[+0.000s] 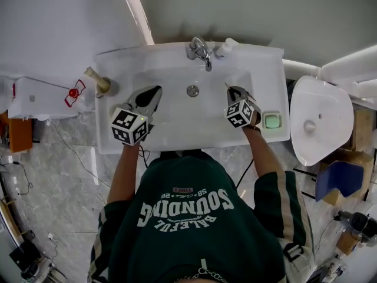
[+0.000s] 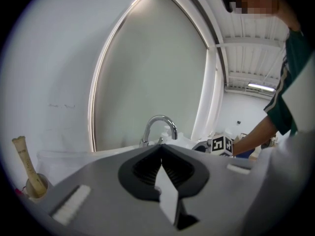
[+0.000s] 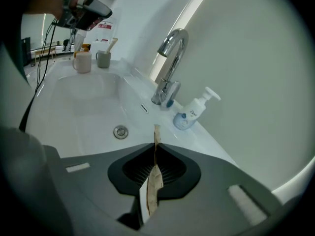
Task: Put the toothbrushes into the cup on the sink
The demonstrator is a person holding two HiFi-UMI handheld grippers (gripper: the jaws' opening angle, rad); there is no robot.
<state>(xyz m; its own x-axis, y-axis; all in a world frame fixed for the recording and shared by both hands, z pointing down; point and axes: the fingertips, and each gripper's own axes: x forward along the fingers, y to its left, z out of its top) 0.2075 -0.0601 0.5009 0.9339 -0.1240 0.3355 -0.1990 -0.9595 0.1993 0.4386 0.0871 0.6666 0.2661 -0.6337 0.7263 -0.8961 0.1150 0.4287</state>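
Observation:
My right gripper [image 1: 232,90] [image 3: 156,144] is over the right side of the white sink [image 1: 177,128]. It is shut on a thin bamboo toothbrush [image 3: 157,133] whose end pokes out past the tips. My left gripper [image 1: 154,91] [image 2: 160,146] hangs over the basin's left side, tips together. Only a white sliver shows behind them, and I cannot tell if it is a held thing. A grey cup [image 1: 109,88] [image 2: 37,187] [image 3: 103,59] on the sink's left rim holds a bamboo toothbrush [image 1: 94,75] [image 2: 24,163]. A pale mug [image 3: 82,62] stands beside it.
The chrome faucet [image 1: 200,49] [image 3: 170,63] and a pump soap bottle [image 1: 224,47] [image 3: 192,113] stand on the back rim. A green soap dish [image 1: 271,121] sits on the right rim. The drain [image 1: 192,90] lies mid-basin. A white fixture [image 1: 318,122] stands to the right.

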